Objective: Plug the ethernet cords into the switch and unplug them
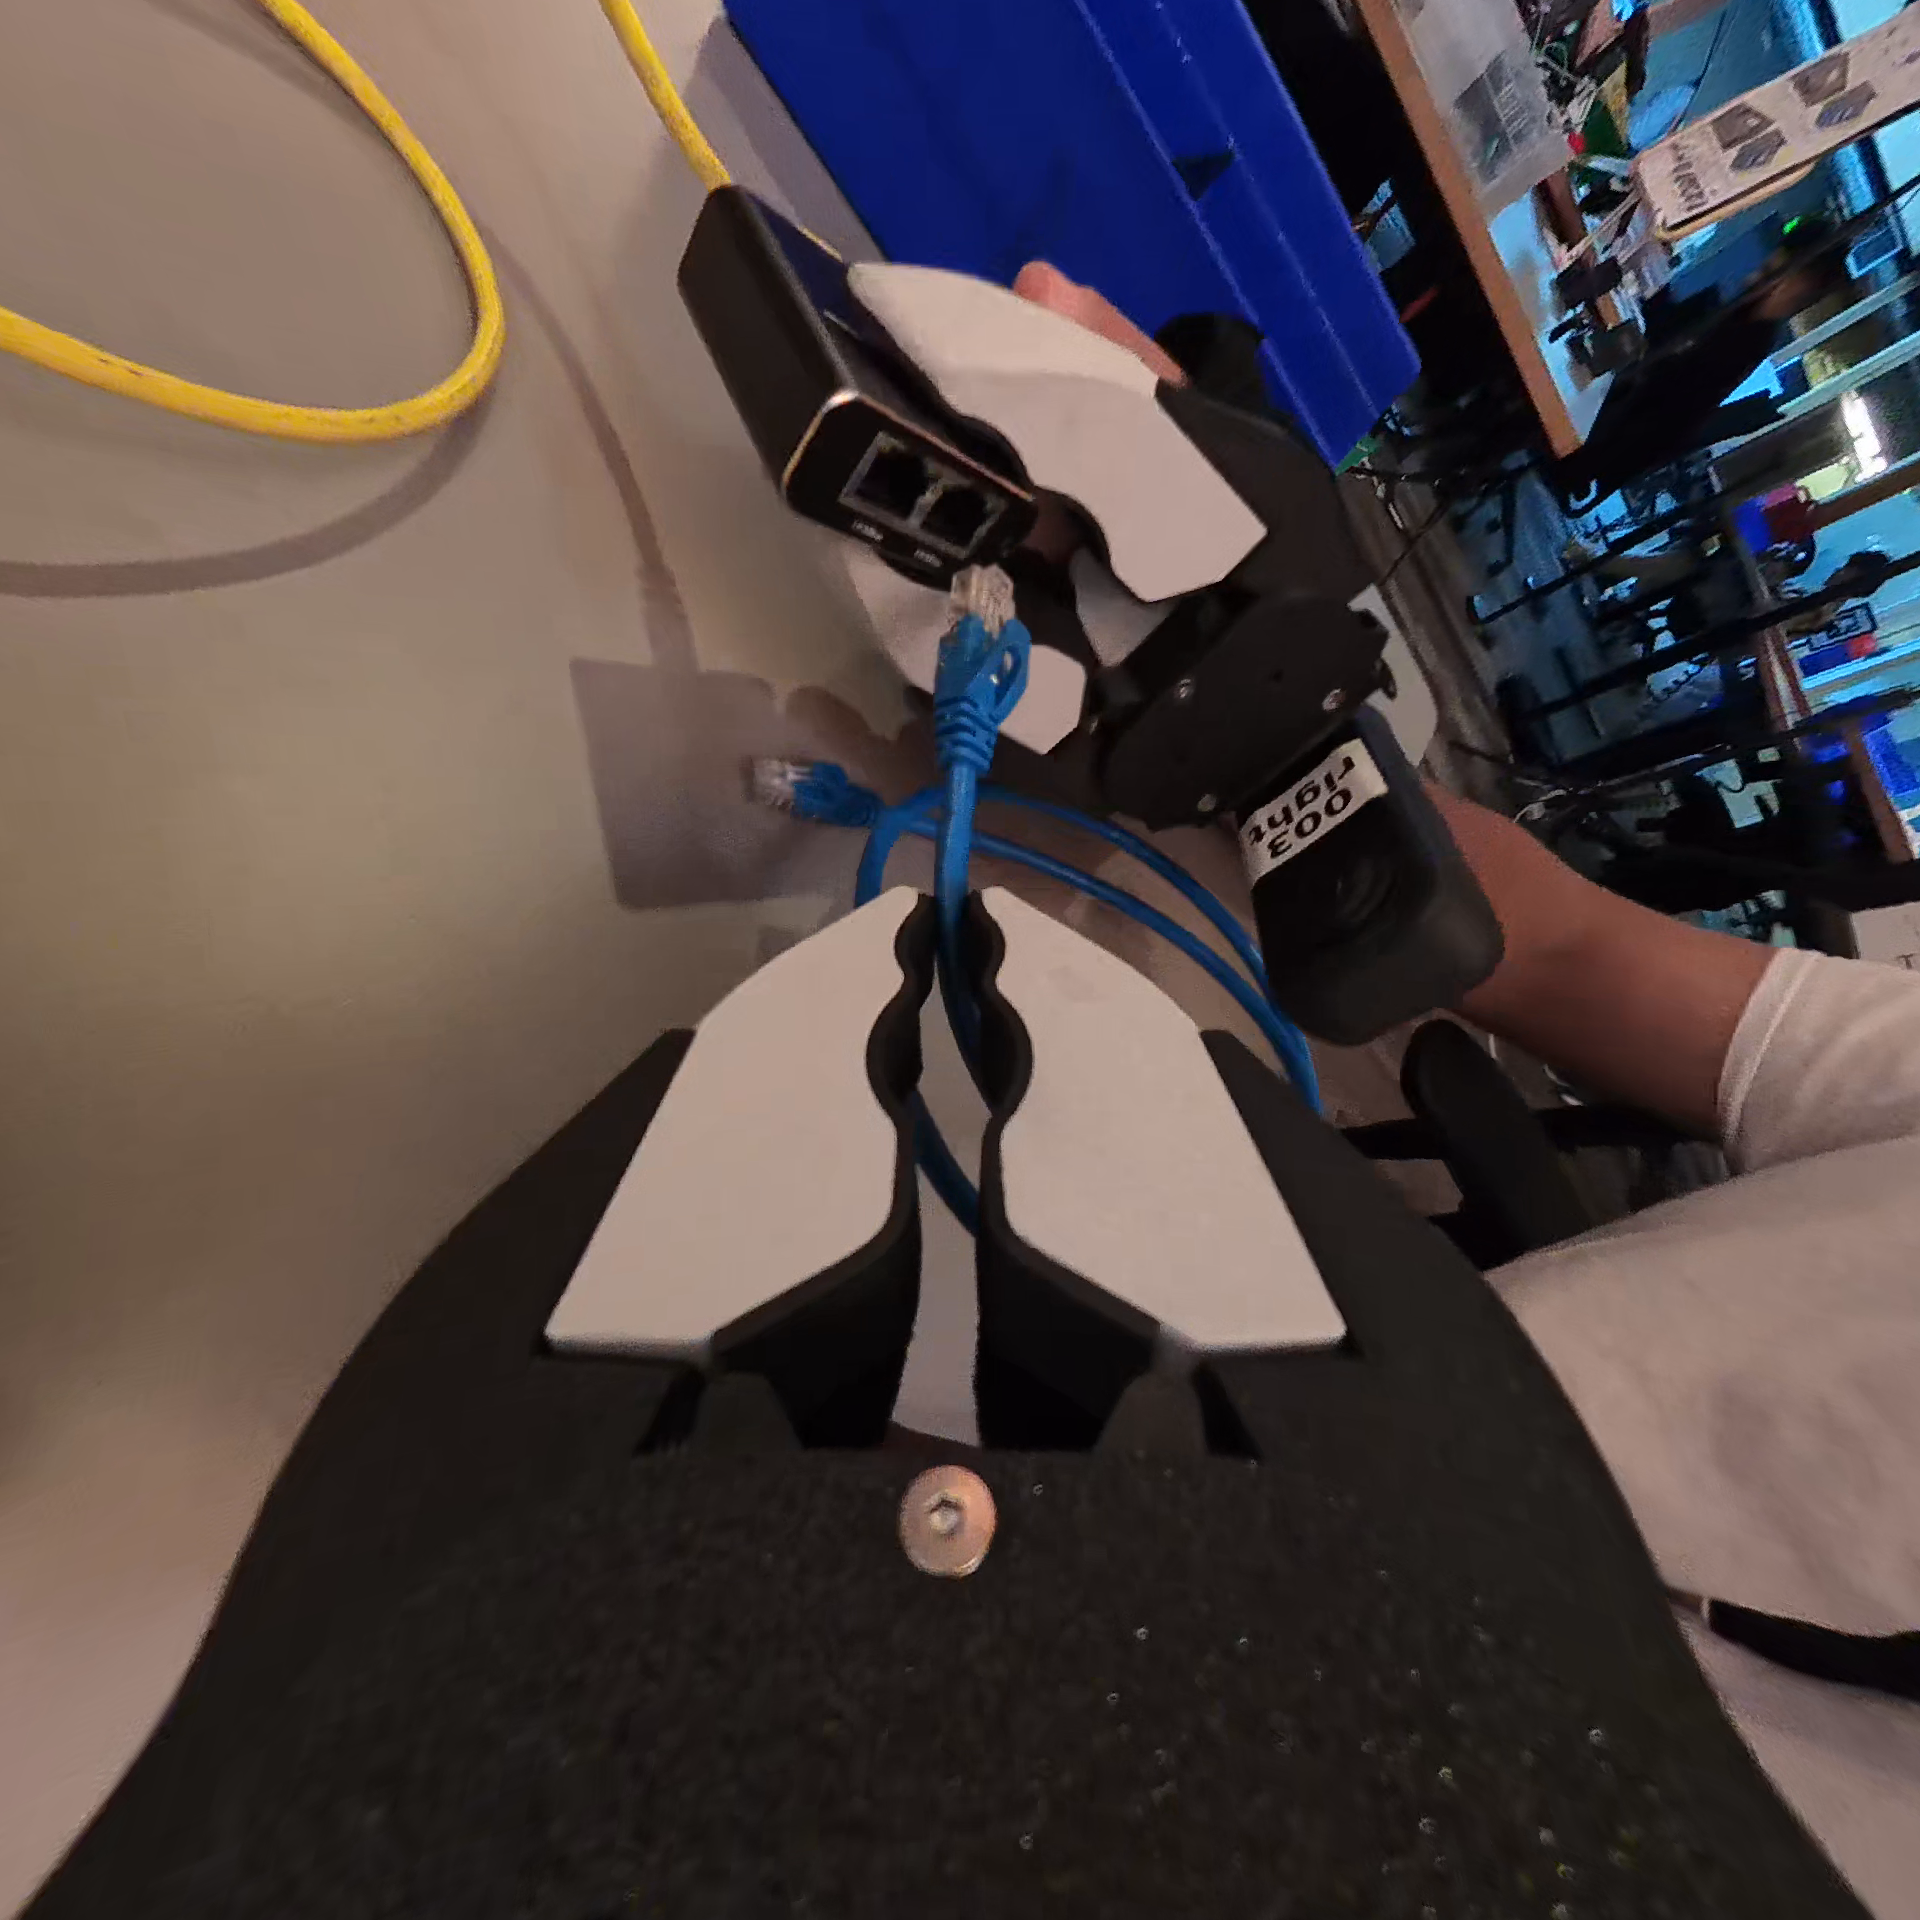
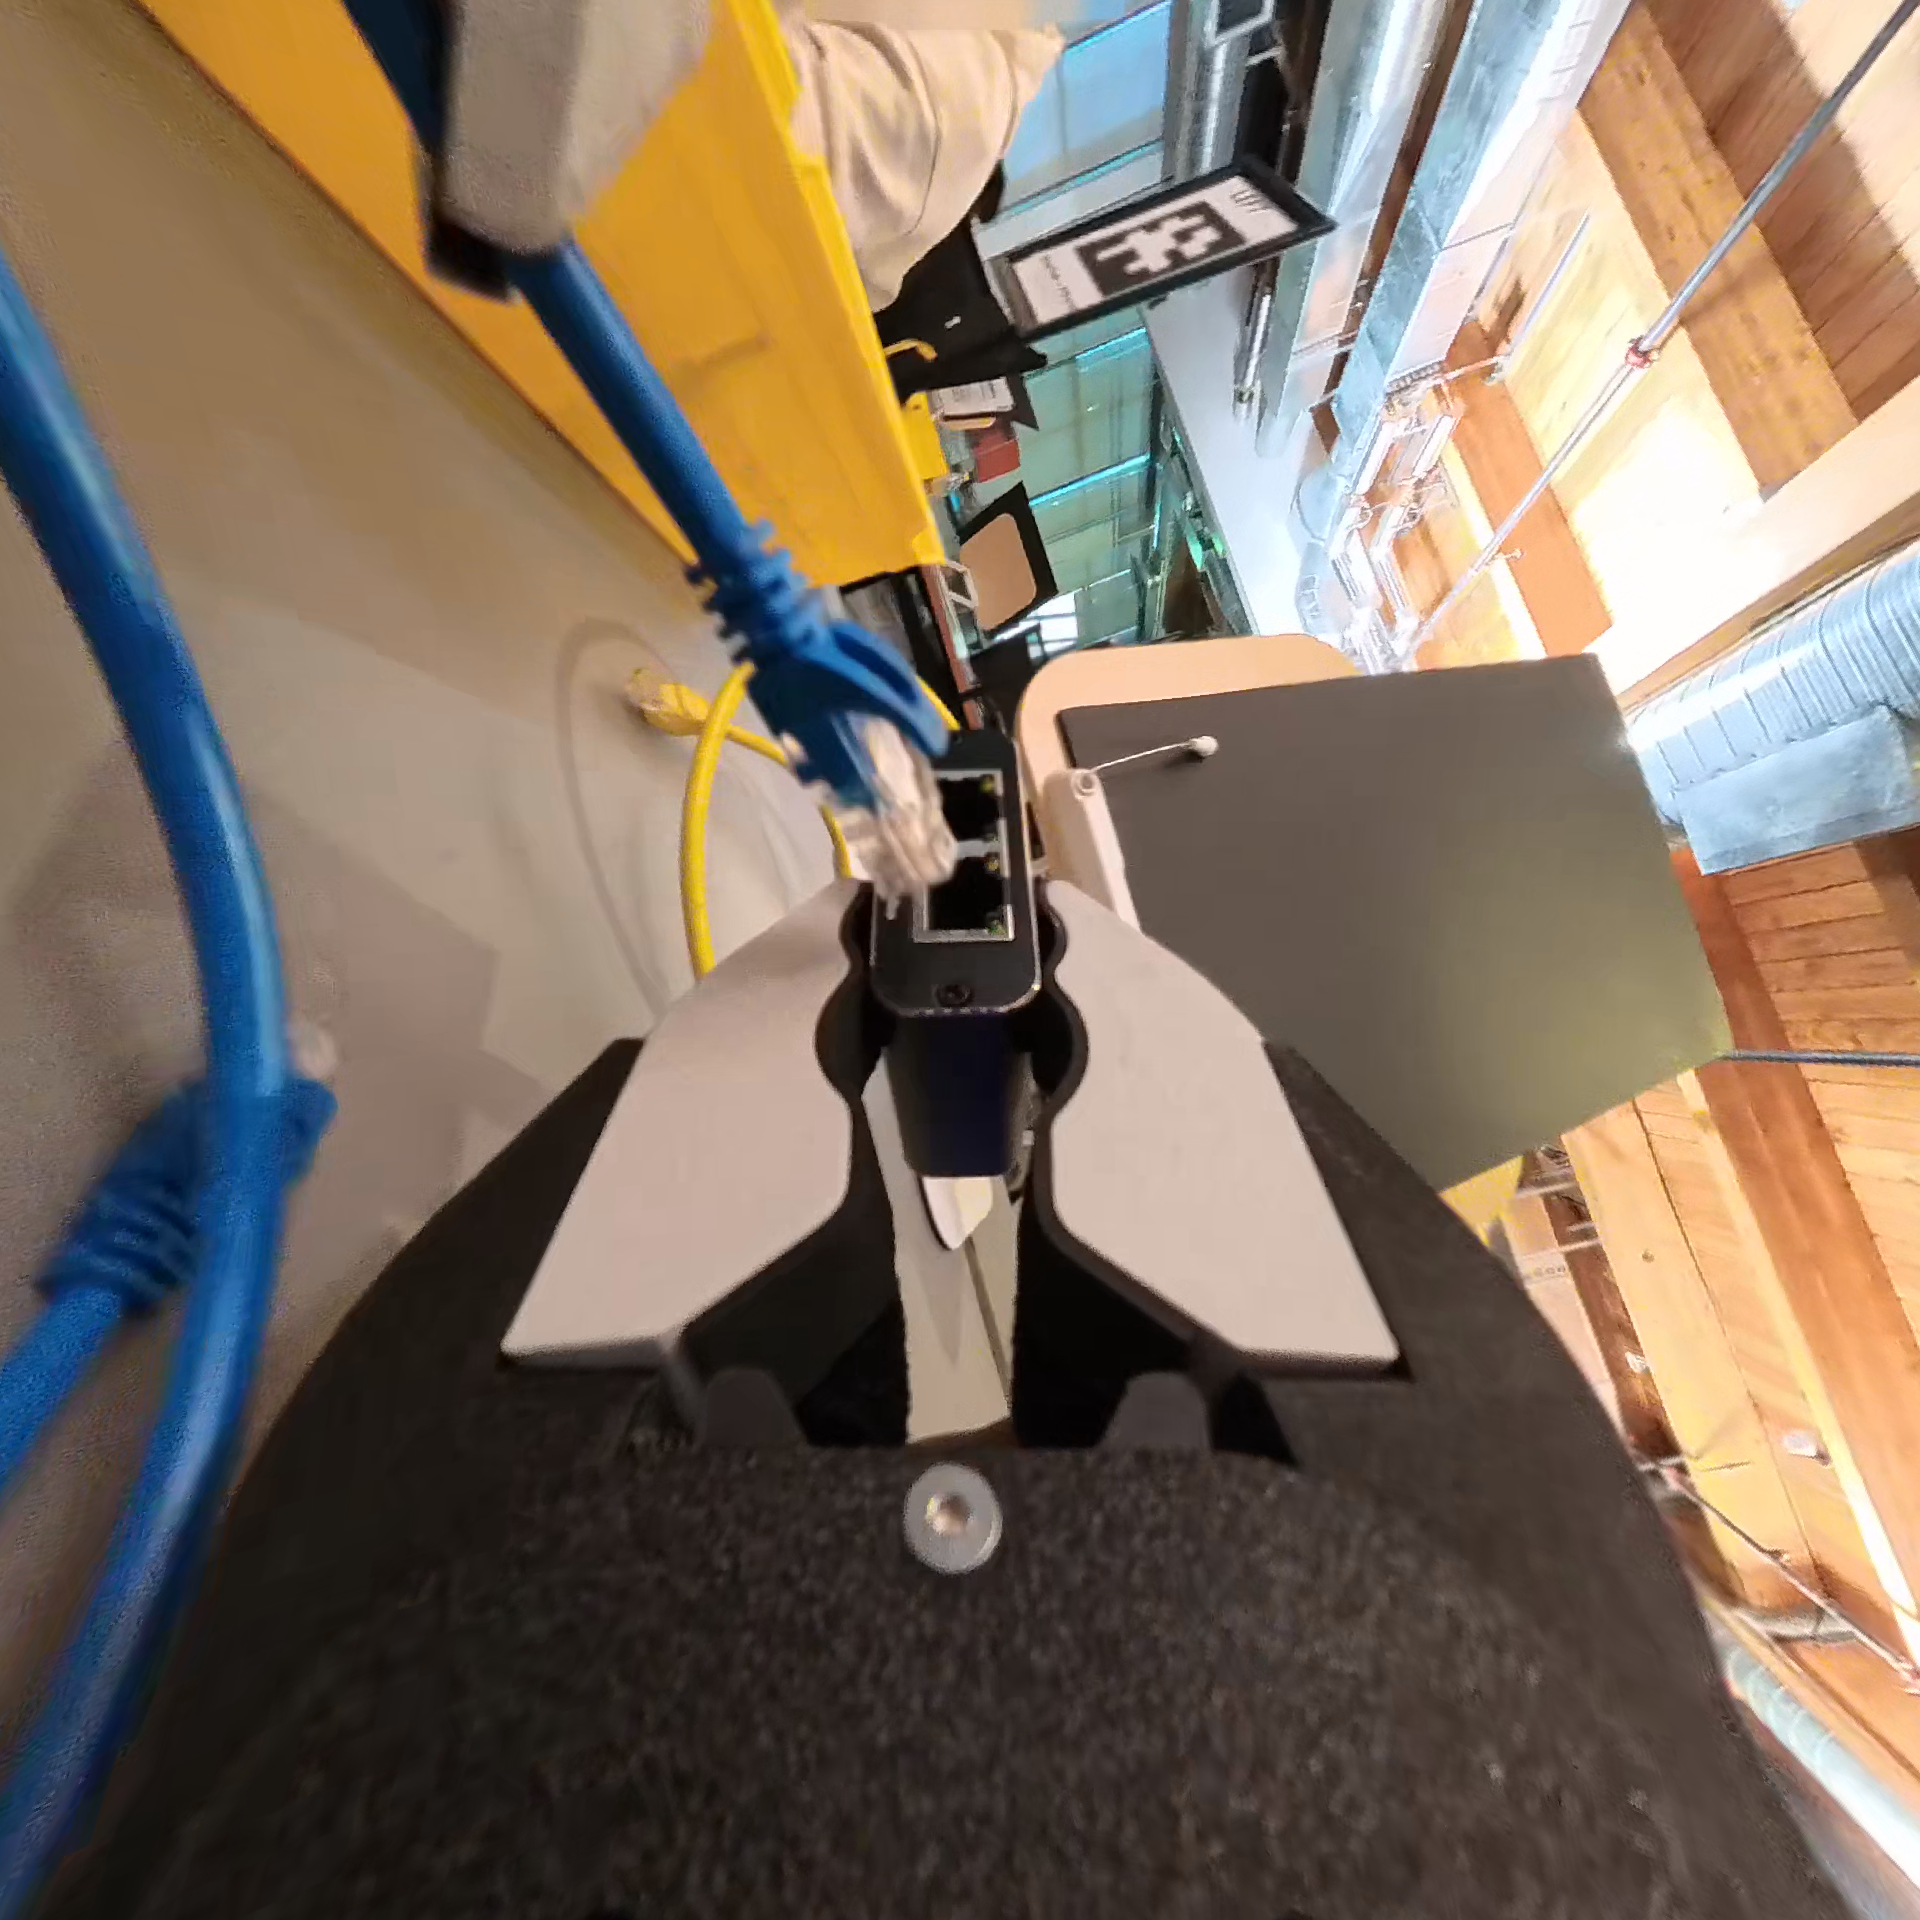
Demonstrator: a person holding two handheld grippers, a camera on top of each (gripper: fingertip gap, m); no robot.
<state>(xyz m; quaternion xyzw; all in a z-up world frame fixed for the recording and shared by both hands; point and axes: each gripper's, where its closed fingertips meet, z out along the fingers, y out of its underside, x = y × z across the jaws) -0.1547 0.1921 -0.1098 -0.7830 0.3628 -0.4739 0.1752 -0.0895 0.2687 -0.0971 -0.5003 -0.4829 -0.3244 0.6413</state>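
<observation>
Switch [image 2: 951, 935] first: a small black box with two empty ports, it is clamped between the fingers of the right gripper [image 2: 954, 940] and held off the pale table [image 1: 208, 727], ports facing the oncoming plug. It looks rigid and light, so a firm side grip on its casing, as now, should steady it against the push of insertion. To its far left a yellow ethernet cord [image 1: 457, 353] loops loose across the table. Blue ethernet cord [image 1: 956, 831] comes next; the left gripper [image 1: 951, 925] has its fingers pressed together on the cable a little behind the strain relief, and the rest curls slack near the table. That cable is soft and will bend, so hold close to the plug gives better aim. Its clear plug [image 2: 904, 821] sits just beside the ports, tilted, apparently not yet seated. A second blue plug [image 1: 805, 790] lies free on the table. The plug's latch tab is thin and probably fragile; press it gently when unplugging.
</observation>
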